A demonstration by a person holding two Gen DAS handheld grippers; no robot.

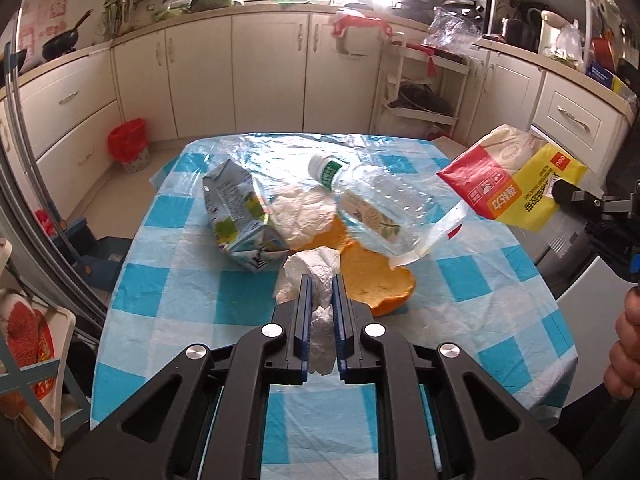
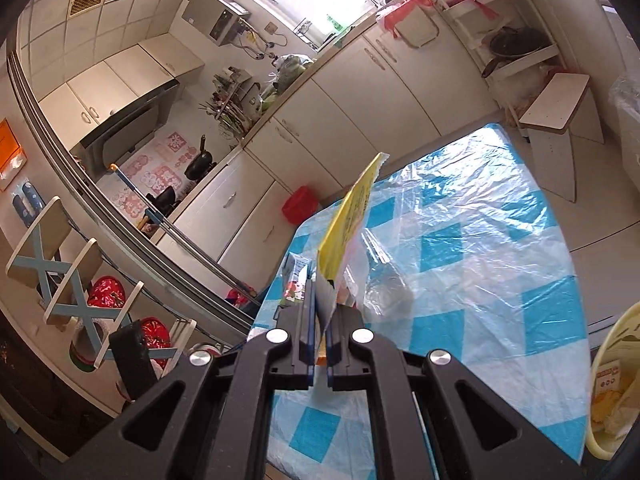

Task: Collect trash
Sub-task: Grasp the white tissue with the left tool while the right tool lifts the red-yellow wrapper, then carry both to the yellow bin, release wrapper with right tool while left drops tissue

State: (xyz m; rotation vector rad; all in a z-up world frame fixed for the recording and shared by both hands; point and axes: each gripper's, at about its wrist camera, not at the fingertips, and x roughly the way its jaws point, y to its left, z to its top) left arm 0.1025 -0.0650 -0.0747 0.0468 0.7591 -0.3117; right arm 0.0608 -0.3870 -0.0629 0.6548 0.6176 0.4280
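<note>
- On the floor at 9 o'clock from the table, a red-lined bin stands against the cabinets.
- The table wears a blue-and-white checked cloth under clear plastic.
- A crushed carton lies on its side at 11 o'clock from the left gripper.
- The left gripper's jaws are clamped on a crumpled white tissue, which bulges out past the fingertips and is lifted clear of the cloth.
- Another wad of white paper lies just beyond, at 12 o'clock, touching the carton.
- Orange peel lies at 2 o'clock from the gripper, partly under a clear plastic bottle with a green label.
- At 2 o'clock, further out and in the air, a red-and-yellow packet hangs from the right gripper, whose jaws are pressed together on its lower edge.
- A hand shows at the right edge.
- In the right wrist view, a pale yellow basket with scraps inside sits at 4 o'clock.
</note>
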